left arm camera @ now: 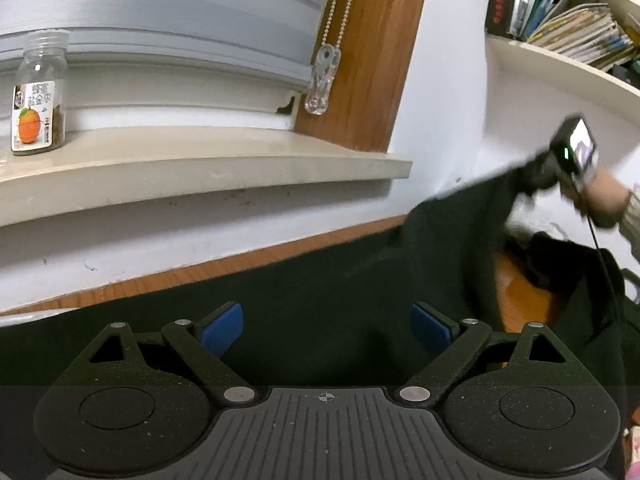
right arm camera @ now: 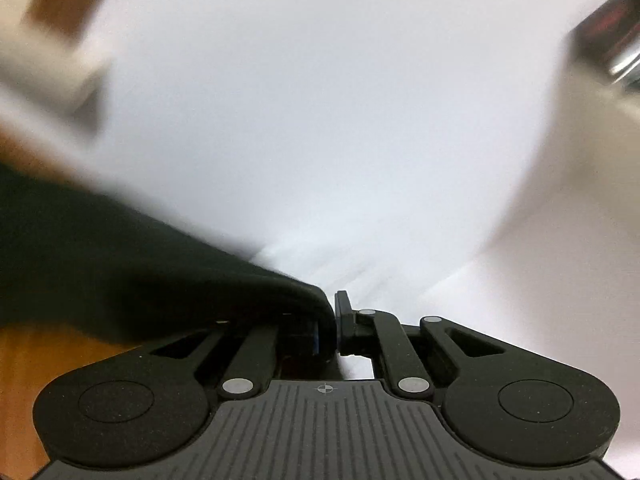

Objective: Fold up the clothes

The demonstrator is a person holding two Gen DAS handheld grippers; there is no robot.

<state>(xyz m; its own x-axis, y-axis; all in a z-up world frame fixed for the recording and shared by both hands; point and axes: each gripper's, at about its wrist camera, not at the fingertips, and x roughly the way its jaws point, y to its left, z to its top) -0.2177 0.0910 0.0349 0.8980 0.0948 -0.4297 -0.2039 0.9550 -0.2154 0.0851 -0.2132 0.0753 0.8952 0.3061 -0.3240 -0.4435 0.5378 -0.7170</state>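
Note:
A dark green garment lies spread over the wooden table in the left wrist view. My left gripper hovers just above it, blue pads wide apart with only flat cloth beneath them. At the right, my right gripper, held by a hand, lifts a corner of the cloth off the table. In the blurred right wrist view the right gripper is shut on a fold of the dark garment, which trails off to the left.
A windowsill with a clear jar runs along the back wall, under a grey blind. A blind cord weight hangs by the wooden frame. A bookshelf stands at the upper right. Bare table wood shows under the lifted cloth.

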